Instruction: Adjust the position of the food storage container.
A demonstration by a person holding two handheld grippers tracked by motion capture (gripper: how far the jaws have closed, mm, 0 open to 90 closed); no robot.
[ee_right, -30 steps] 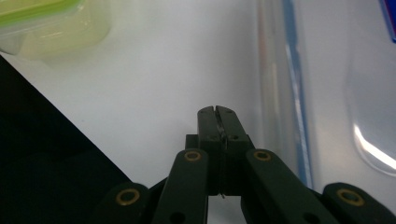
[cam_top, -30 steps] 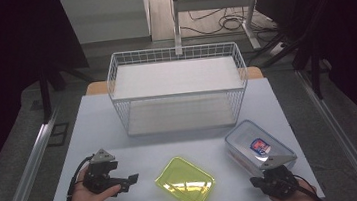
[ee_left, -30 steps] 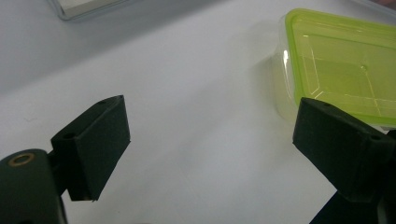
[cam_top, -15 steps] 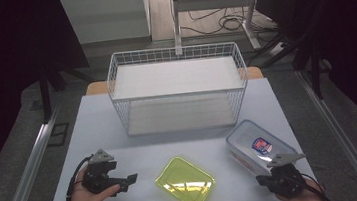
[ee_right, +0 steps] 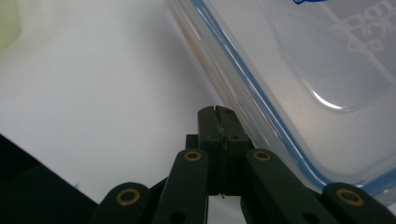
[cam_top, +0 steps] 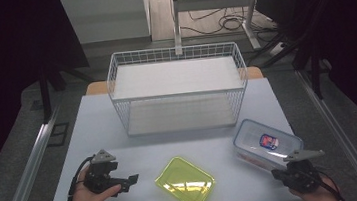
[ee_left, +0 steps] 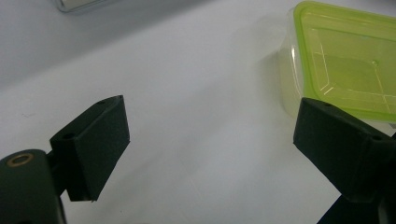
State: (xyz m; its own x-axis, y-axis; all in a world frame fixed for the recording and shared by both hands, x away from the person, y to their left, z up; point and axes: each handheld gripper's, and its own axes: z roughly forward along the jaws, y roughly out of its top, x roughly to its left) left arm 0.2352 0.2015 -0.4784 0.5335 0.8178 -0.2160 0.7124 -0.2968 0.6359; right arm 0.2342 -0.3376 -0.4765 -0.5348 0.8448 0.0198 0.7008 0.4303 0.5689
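You can make out raised letters and a blue-red label on the clear box lid [ee_right: 327, 60], neither one readable.

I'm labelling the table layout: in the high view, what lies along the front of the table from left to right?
Left gripper → yellow-green lidded container → clear container with blue-trimmed lid → right gripper, whose closed tips sit just below that container's near edge.
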